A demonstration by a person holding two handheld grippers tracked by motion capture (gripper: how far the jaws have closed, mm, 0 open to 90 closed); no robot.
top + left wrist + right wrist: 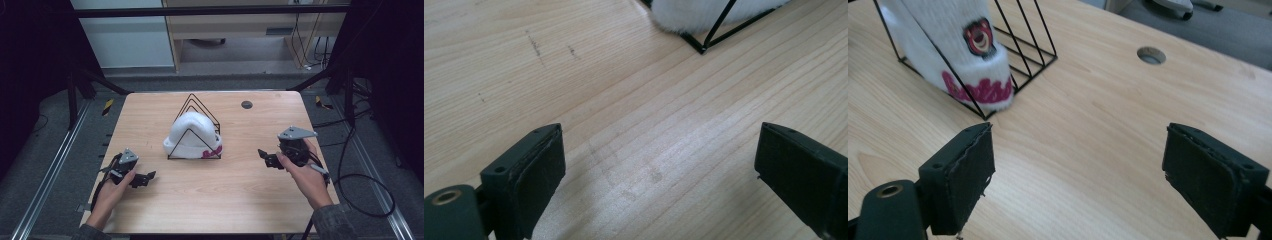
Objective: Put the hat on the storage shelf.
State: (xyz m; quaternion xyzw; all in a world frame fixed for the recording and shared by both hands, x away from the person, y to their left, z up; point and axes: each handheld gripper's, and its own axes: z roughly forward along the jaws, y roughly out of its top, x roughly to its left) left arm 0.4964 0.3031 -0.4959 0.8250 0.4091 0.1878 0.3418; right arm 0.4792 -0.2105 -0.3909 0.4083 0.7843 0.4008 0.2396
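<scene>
Left tongs [145, 178] hover released and empty over the wooden surface [210, 200]. Between both tongs, farther from the person, a white knit hat [192, 135] sits in a black wire rack [197, 107]. Right tongs [265, 157] gape, empty.

Dim, dark-edged high view; both gripper views are brighter, evenly lit, with slight blur.

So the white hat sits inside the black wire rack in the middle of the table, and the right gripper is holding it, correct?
Not quite. The white hat does sit inside the black wire rack mid-table, but the right gripper holds nothing. The right gripper view shows its fingers wide apart over bare wood, short of the hat.
</scene>
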